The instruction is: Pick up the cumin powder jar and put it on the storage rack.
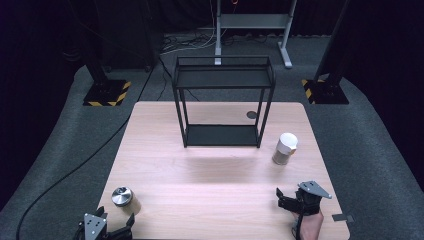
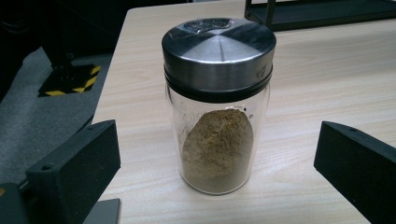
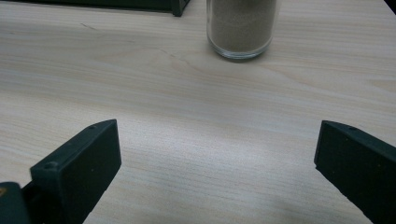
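At the table's seven o'clock corner, the wide-open left gripper (image 2: pixel 217 177) faces a smooth, breakable spice jar (image 2: pixel 218 105), best gripped mid-glass below its steel lid (image 2: pixel 218 46).

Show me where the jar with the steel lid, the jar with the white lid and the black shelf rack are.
jar with the steel lid (image 2: pixel 218 46), left gripper view, on its lid.
jar with the white lid (image 1: pixel 287 142), high view, on its lid.
black shelf rack (image 1: pixel 222 78), high view, on its upper shelf.
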Motion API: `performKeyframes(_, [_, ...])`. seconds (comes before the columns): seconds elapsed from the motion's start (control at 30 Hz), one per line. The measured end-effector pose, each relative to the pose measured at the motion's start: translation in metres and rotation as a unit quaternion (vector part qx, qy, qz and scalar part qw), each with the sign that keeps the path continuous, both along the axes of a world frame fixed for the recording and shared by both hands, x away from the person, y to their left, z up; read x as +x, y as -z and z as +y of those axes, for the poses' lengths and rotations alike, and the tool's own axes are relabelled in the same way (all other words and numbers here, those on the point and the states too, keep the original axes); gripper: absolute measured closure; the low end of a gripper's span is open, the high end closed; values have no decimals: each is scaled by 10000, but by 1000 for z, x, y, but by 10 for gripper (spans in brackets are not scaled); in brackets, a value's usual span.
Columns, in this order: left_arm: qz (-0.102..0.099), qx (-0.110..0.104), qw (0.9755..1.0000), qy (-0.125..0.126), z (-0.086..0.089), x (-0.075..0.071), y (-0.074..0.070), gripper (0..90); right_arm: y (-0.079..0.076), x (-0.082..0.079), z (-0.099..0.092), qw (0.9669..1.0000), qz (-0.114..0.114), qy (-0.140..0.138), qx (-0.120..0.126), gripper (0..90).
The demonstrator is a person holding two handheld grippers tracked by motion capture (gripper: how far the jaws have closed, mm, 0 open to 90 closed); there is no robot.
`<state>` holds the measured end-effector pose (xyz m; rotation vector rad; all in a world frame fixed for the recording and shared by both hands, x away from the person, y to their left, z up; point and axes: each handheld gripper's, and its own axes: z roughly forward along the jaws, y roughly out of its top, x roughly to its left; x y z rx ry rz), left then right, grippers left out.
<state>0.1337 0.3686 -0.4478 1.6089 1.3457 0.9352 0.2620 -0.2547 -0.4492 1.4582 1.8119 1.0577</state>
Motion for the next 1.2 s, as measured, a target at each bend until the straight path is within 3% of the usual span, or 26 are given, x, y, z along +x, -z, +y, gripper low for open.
performKeyframes(0.4, [140, -67, 9999, 33, -4, 19, 3, 0, 0, 0, 0, 10000, 2, 12, 15, 0])
performKeyframes(0.67, [184, -58, 9998, 55, -7, 41, 6, 0, 0, 1, 0, 10000, 18, -13, 3, 0])
performKeyframes(1.0, [74, -31, 10000, 42, -12, 60, 9, 0, 0, 1, -1, 10000, 4, -17, 4, 0])
performKeyframes(1.13, [235, -165, 9993, 245, -4, 74, 6, 4, 0, 2, 0, 10000, 21, -35, -11, 0])
performKeyframes(1.17, [190, -239, 9993, 237, -3, 73, 9, 20, -1, 2, -1, 10000, 23, -43, -12, 0])
performKeyframes(1.2, [214, -315, 9991, 202, -1, 74, 9, 230, -1, 2, -1, 10000, 25, -50, -11, 0])
